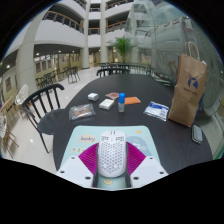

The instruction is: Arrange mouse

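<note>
1 round black desk (150,135) fills mid frame, w/ a bright multi-storey atrium behind it.

Left side: 1 black spindle-back chair (42,104) at the desk's left edge; more chairs further back, upper left, too small to count.

On the desk, left to right: 1 flat dark booklet-like item (81,111) left of centre; 1 small white box (93,96) just beyond it; 1 grey-white box (107,102) next; 1 small blue cylinder w/ orange top (122,99) beside that box; 1 dark flat item (131,100) right of the cylinder; 1 pale printed card or packet (156,111) further right; 1 tall brown paper bag (188,90), standing upright at right of frame; 1 small dark flat object (197,133) just below the bag, can't tell what it is.

Lower centre: 1 light pink-and-teal mouse mat (88,141) lies on the desk's near edge. 1 white perforated honeycomb-shell mouse (111,155) sits at bottom centre, between the tool's (111,160) 2 fingers, partly over the mat. Magenta pads (89,158) show either side of the mouse, each right against its flank — tool looks clenched on the mouse, no gap visible on either side.

Upper centre, past the desk: 1 green potted plant (121,47).
</note>
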A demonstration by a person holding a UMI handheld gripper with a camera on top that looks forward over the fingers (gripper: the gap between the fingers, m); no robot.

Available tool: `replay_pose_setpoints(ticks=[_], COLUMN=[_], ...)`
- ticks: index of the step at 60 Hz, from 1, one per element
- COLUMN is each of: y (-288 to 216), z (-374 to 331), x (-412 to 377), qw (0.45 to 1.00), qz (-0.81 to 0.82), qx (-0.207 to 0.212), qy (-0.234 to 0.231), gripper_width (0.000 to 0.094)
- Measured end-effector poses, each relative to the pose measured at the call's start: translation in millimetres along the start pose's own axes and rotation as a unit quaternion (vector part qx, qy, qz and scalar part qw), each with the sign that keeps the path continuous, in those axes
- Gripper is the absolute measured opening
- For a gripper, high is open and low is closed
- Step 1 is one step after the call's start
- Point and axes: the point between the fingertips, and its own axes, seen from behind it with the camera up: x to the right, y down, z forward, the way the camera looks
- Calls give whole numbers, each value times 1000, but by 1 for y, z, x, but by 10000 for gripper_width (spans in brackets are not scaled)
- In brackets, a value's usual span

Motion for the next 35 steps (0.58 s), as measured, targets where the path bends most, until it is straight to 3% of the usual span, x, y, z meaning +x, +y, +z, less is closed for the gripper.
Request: replay_pose_setpoints(ticks=[6,8,13,16,19,26,35], y=[30,23,28,30,30,34,58], z=[11,13,13,6,-9,-66,-144], x=[-8,-9,-9,-14,-20,-9,46], qw=[999,1000,999,998,997,995,996], qz=[-10,-8,-11,-10,-10,-23,-32], qx=[-42,-22,-39,-46,-46,-30,-6], qy=[2,3,-8,-29,-58,-95,-79], gripper_width=[437,461,541,665,854,855,854])
